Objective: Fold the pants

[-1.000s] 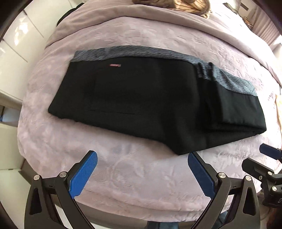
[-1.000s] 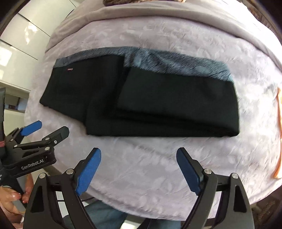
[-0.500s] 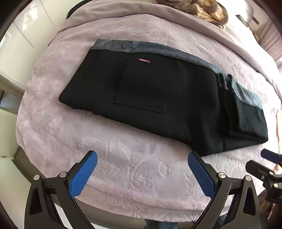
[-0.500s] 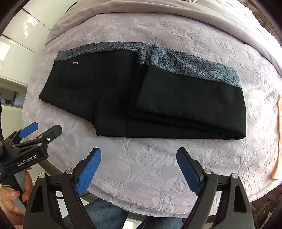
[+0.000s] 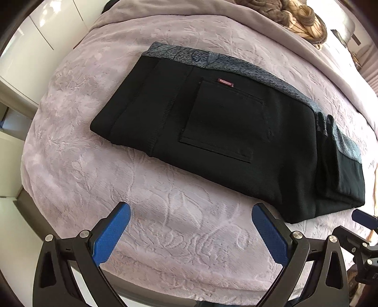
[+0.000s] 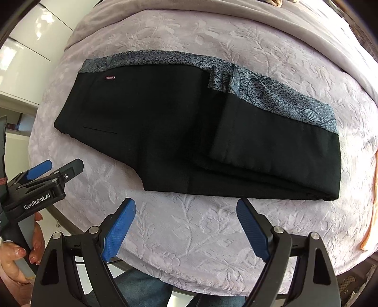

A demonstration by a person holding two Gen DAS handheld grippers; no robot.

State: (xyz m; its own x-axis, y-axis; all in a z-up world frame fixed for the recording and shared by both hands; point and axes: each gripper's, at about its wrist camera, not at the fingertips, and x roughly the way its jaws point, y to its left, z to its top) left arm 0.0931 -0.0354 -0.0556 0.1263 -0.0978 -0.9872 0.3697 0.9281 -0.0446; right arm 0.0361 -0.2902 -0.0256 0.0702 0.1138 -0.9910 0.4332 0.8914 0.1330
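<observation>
Black pants (image 5: 224, 132) with a grey patterned waistband (image 5: 236, 63) lie flat on the lilac bedspread, their legs folded back over the right end (image 6: 278, 141). A back pocket and a small red label (image 5: 225, 82) face up. My left gripper (image 5: 191, 212) hovers open over bare bedspread, near the pants' front edge, nothing between its blue pads. My right gripper (image 6: 186, 207) also stands open, just in front of the folded pants (image 6: 189, 132), holding nothing. The left gripper (image 6: 55, 168) appears at the left in the right wrist view, gripped by a hand (image 6: 26, 250).
The lilac embossed bedspread (image 5: 165, 212) covers the bed, with its rounded front edge close below the grippers. A brown striped bundle (image 5: 304, 21) lies at the far end. White cabinets (image 5: 28, 47) stand left. An orange cloth (image 6: 371, 207) peeks in at the right edge.
Both grippers have moved in closer over the bed, so the pants look larger. The left one shifted along the pants toward the pocket end. Both stayed open.
</observation>
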